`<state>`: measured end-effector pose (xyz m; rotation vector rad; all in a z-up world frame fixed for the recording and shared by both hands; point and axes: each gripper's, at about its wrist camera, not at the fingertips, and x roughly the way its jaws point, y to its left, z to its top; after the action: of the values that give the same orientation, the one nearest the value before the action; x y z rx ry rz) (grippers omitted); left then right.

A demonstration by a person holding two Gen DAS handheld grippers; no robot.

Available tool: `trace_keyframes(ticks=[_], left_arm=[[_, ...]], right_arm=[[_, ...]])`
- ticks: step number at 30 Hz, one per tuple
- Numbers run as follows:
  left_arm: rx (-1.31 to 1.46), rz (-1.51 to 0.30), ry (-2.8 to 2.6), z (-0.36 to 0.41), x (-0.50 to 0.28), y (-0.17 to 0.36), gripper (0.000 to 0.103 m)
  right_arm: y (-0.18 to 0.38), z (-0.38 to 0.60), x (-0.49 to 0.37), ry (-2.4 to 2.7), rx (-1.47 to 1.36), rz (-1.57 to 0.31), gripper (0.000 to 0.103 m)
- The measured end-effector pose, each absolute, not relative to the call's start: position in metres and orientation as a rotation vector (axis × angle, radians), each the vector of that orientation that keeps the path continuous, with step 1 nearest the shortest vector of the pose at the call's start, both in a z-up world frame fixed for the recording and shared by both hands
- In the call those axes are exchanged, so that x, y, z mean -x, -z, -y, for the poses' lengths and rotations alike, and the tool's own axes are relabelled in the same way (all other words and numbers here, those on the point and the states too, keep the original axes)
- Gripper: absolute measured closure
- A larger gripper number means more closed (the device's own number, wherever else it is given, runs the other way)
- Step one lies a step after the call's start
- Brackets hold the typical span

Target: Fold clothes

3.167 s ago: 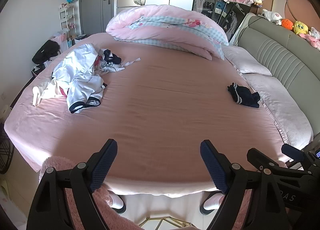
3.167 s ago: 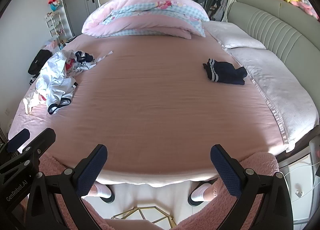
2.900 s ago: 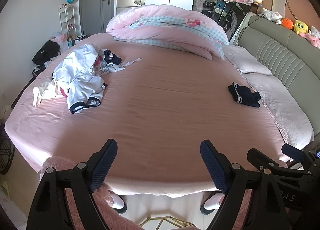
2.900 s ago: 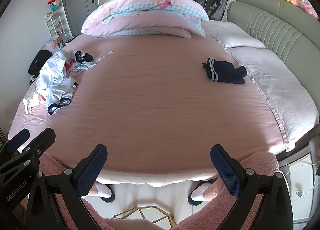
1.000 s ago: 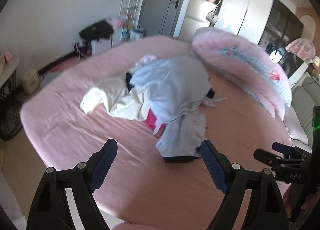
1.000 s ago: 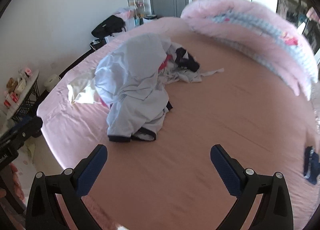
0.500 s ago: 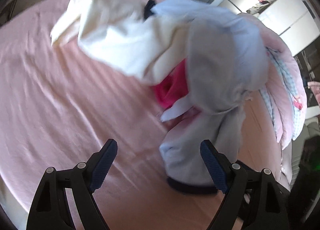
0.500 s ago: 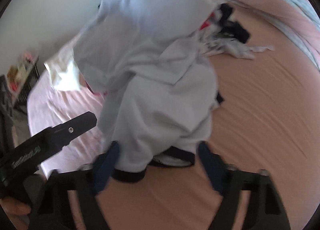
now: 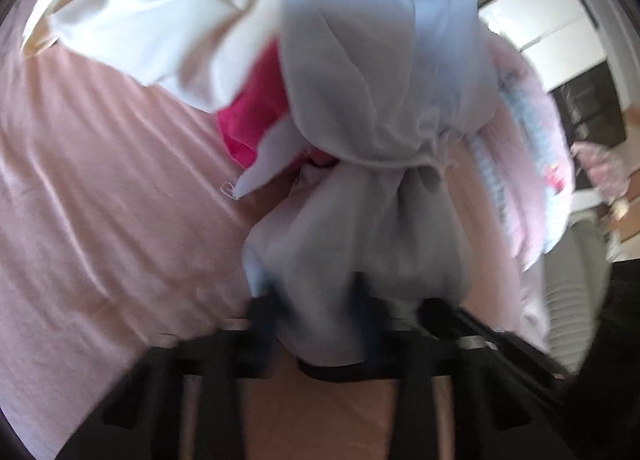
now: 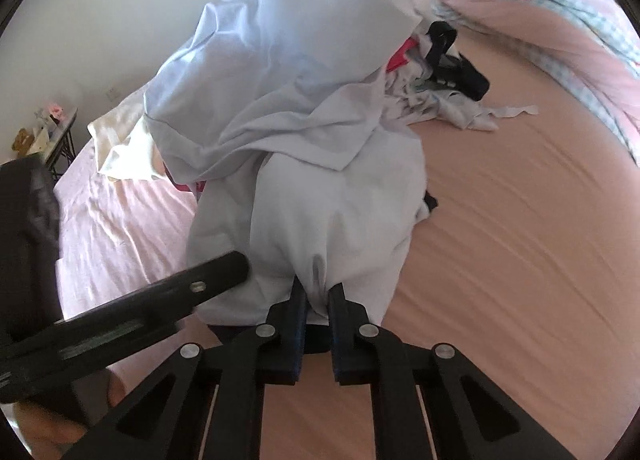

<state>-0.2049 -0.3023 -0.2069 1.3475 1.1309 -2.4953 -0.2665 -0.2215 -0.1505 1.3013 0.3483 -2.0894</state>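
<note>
Right wrist view: the bed (image 10: 520,220) fills the picture, covered by a pink sheet, with a rolled pink duvet (image 10: 540,4) along its far side. On the sheet, toward the bed's left edge, lies the pile of clothes (image 10: 288,92). Topmost is a large pale grey-white garment (image 10: 320,200) with a dark hem, draped down toward the camera. A cream garment (image 10: 124,144) sticks out to the left of the pile, a bit of bright pink cloth (image 9: 256,116) shows under it in the left wrist view, and a small black item (image 10: 452,68) rests on crumpled white cloth on the far right of the heap.

The right gripper (image 10: 318,300) has just been closing, and its fingers (image 10: 298,312) now pinch a fold at the lower edge of the pale garment, just above the dark hem. The left gripper (image 9: 320,320) has also just been closing; in its own blurred view the same pale fabric hangs bunched between its fingers (image 9: 264,320), and they appear to clamp it, though the blur leaves this uncertain. In the right wrist view, one black arm of the left gripper reaches in from the left, touching the garment's lower left edge.
</note>
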Motion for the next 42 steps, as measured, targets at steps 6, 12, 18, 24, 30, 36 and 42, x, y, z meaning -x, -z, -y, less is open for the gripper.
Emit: trace_keyframes(ticks=[6,12,18,24,30,36,42], left_arm=[[-1.351,-1.077,2.593,0.269,0.189,0.197,0.100],[-1.413,-1.027,2.678,0.227,0.168,0.177,0.101],[-1.444,-0.975,2.732,0.210,0.182,0.159,0.101],[-1.445,-1.039,2.758,0.207,0.173,0.164,0.101],[-1.540,-0.881,2.805,0.174,0.175,0.167,0.101],[-1.276,-1.081,2.653,0.247,0.172,0.170,0.067],[-1.296,-1.124,2.600,0.251,0.199,0.189,0.047]], right_arm=[[0.141,0.213,0.264,2.112,-1.310,-0.335,0.098],[0.113,0.171,0.255,2.147,-1.305,-0.269,0.100],[0.088,0.109,0.245,2.159,-1.351,-0.187,0.100],[0.086,0.092,0.247,2.142,-1.391,-0.114,0.077],[0.106,0.111,0.267,2.117,-1.422,-0.089,0.029],[0.135,0.135,0.296,2.103,-1.521,-0.021,0.029],[0.167,0.163,0.309,2.053,-1.549,-0.048,0.036]])
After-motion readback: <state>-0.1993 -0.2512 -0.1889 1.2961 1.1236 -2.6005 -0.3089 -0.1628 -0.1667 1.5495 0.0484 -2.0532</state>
